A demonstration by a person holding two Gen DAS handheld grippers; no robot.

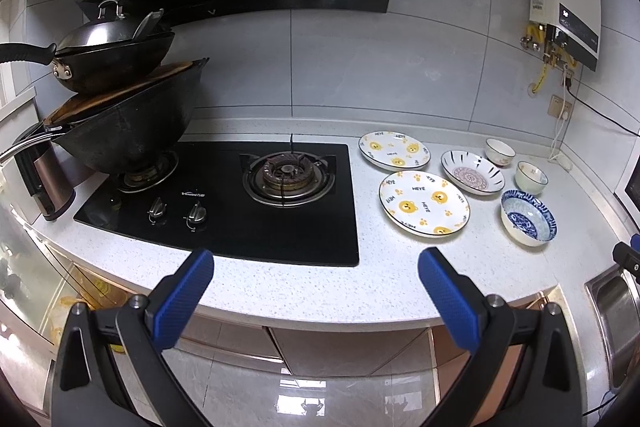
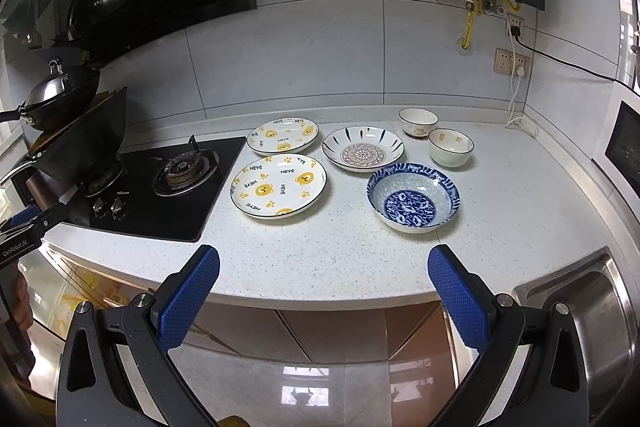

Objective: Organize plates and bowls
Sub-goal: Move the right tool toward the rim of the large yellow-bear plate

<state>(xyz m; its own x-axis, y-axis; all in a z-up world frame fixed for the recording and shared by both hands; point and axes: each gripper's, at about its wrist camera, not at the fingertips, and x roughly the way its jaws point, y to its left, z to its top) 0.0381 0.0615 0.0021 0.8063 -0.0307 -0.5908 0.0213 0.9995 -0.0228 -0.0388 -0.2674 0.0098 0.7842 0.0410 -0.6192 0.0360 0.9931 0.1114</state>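
Nothing is gripped yet: left gripper (image 1: 316, 263) and right gripper (image 2: 324, 261) are held wide apart short of the speckled white counter (image 2: 360, 259), where two bear-print plates (image 2: 279, 185), patterned dish and, probably, three bowls (image 2: 413, 197) are spread unstacked, so stacking is judged next.
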